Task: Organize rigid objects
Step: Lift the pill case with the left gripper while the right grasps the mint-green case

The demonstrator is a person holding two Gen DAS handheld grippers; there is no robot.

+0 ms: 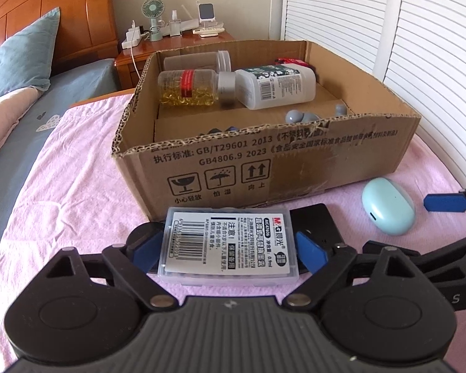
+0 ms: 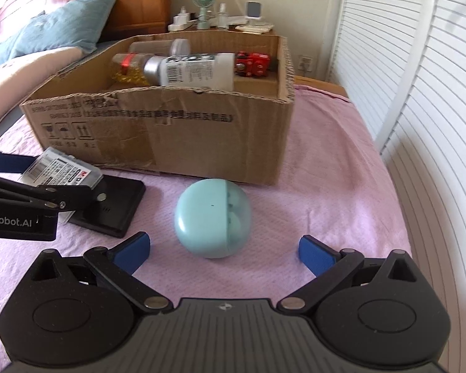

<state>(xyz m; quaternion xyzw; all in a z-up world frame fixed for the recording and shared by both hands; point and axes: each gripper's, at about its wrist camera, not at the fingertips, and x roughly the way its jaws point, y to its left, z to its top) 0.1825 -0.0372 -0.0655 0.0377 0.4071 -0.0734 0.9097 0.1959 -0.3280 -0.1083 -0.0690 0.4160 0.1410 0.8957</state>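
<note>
Gripping the clear plastic lead case (image 1: 228, 244) by its two long sides, the left gripper (image 1: 230, 248) has its blue pads closed against it, with the case tilted up over a flat black device (image 1: 320, 223) lying on the pink bed cover (image 1: 77, 186). The cardboard box (image 1: 264, 161) sits at 12 o'clock from that gripper, just beyond the case, already holding a capsule bottle (image 1: 188, 87), a white bottle (image 1: 276, 85) and a red toy (image 2: 253, 63). The right gripper (image 2: 225, 253) is wide open and holds nothing; the mint earbud case (image 2: 212, 213) rests on the cover at its 12 o'clock, between the pads but touching neither. The step in hand looks like packing loose items into the box: next, the left should lift the case over the near wall and release, while the right advances and closes on the earbud case.
</note>
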